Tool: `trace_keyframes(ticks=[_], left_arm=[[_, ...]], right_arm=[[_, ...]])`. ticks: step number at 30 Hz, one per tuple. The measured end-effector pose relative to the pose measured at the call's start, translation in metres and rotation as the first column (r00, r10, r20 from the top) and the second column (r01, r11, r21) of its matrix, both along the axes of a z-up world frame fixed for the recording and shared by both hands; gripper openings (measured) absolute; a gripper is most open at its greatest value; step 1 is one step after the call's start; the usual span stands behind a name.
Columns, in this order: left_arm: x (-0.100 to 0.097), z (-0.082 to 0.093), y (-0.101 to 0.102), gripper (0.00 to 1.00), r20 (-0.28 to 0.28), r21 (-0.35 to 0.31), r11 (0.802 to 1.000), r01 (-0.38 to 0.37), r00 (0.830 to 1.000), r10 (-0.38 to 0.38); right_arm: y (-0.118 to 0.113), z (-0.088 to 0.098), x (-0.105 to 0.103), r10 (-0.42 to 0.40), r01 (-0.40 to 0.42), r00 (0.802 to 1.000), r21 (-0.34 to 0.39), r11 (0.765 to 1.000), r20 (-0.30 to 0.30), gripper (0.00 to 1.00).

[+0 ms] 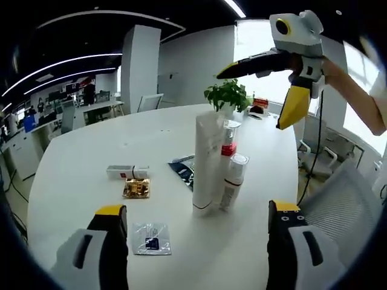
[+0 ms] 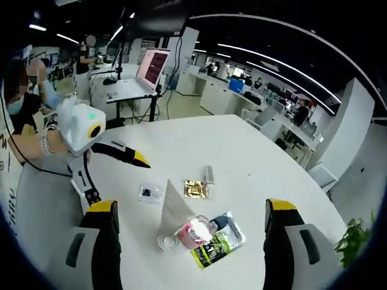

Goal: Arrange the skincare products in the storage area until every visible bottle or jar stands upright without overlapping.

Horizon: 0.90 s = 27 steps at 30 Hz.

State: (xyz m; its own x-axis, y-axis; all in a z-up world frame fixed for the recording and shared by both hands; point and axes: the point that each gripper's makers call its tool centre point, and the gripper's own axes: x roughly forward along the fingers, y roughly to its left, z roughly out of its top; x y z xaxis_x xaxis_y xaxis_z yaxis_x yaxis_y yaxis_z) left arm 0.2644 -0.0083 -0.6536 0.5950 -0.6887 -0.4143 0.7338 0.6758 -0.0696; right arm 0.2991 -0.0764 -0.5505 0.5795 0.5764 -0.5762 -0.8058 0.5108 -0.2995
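Three skincare containers stand upright, close together, on the white round table [image 1: 72,181]: a tall white tube [image 1: 205,163], a bottle with a red band [image 1: 229,145] and a short white bottle with a clear cap [image 1: 233,181]. From above they are the tube [image 2: 172,208], the red-banded bottle [image 2: 196,229] and the short bottle [image 2: 166,242]. A small white box [image 1: 127,172] lies flat beside a gold sachet [image 1: 136,188]. My left gripper [image 1: 198,209] is open just short of the tube. My right gripper [image 2: 192,208] hovers open above the group and appears as the right gripper [image 1: 250,101].
A clear sachet [image 1: 151,238] lies near my left jaw and a dark printed packet [image 1: 183,169] behind the tube. A potted plant [image 1: 228,93] stands at the far edge. A mesh chair [image 1: 344,202] is at the right. The left gripper [image 2: 118,181] is held by a person's hand.
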Motion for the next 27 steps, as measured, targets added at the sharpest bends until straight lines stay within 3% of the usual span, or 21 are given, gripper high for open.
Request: trace_keyframes(ticks=[4,10,16,20,27], left_arm=[[0.0,0.002,-0.002,0.95,-0.001,-0.013,1.0,0.008,1.0,-0.008],[0.001,0.0,-0.002,0.99,-0.011,-0.014,1.0,0.021,1.0,-0.021],[0.0,0.0,-0.001,0.99,-0.009,-0.015,1.0,0.018,1.0,-0.018],[0.0,-0.004,0.002,0.99,-0.017,-0.009,1.0,0.012,1.0,-0.012],[0.0,-0.009,0.005,0.99,-0.033,-0.005,1.0,0.006,0.999,-0.006]], right_arm=[[0.016,0.004,0.008,0.048,-0.048,0.999,-0.009,0.999,-0.019,1.0],[0.04,0.006,0.022,0.123,-0.125,0.992,-0.082,0.989,-0.03,1.0],[0.066,0.014,0.053,0.148,-0.149,0.988,-0.041,0.988,-0.036,1.0],[0.074,0.007,0.077,0.132,-0.134,0.99,-0.05,0.99,-0.047,1.0],[0.077,-0.03,0.119,0.093,-0.106,0.987,-0.091,0.99,-0.131,0.99]])
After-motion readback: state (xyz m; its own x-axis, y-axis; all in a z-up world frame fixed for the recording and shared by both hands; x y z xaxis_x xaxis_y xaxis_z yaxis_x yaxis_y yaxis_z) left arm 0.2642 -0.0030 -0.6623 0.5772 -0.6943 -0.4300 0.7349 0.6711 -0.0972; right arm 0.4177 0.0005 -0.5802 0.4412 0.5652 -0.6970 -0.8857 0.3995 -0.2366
